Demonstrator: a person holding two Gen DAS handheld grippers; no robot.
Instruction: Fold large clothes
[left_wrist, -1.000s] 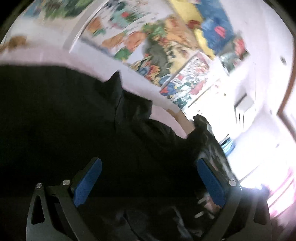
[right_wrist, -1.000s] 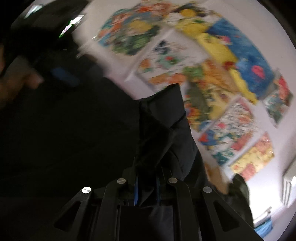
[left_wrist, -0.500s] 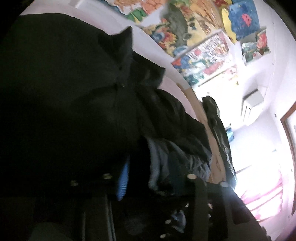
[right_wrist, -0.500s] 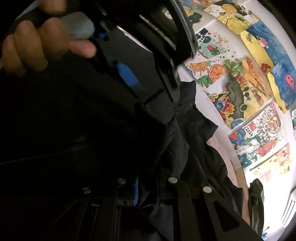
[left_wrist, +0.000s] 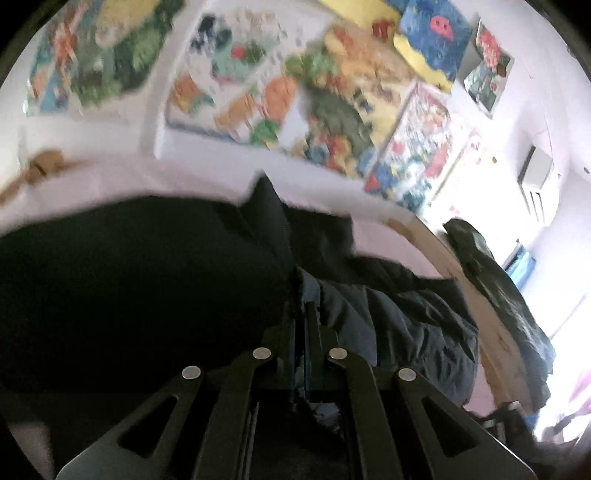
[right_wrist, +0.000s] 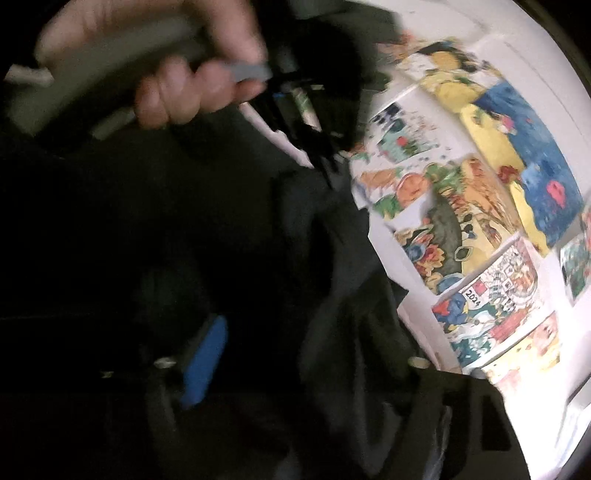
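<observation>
Fingers (left_wrist: 301, 317) pinch the dark jacket (left_wrist: 147, 280) below painting-covered walls (left_wrist: 332, 92).

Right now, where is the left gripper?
Left wrist view, bottom centre: the left gripper is shut on the dark jacket, near the wooden table edge.

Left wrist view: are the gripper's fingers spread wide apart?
No, the left gripper is pinched shut on the dark jacket.

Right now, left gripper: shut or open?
Shut. The left gripper has its fingers together, pinching an edge of the dark jacket. Its jaws have just closed.
</observation>
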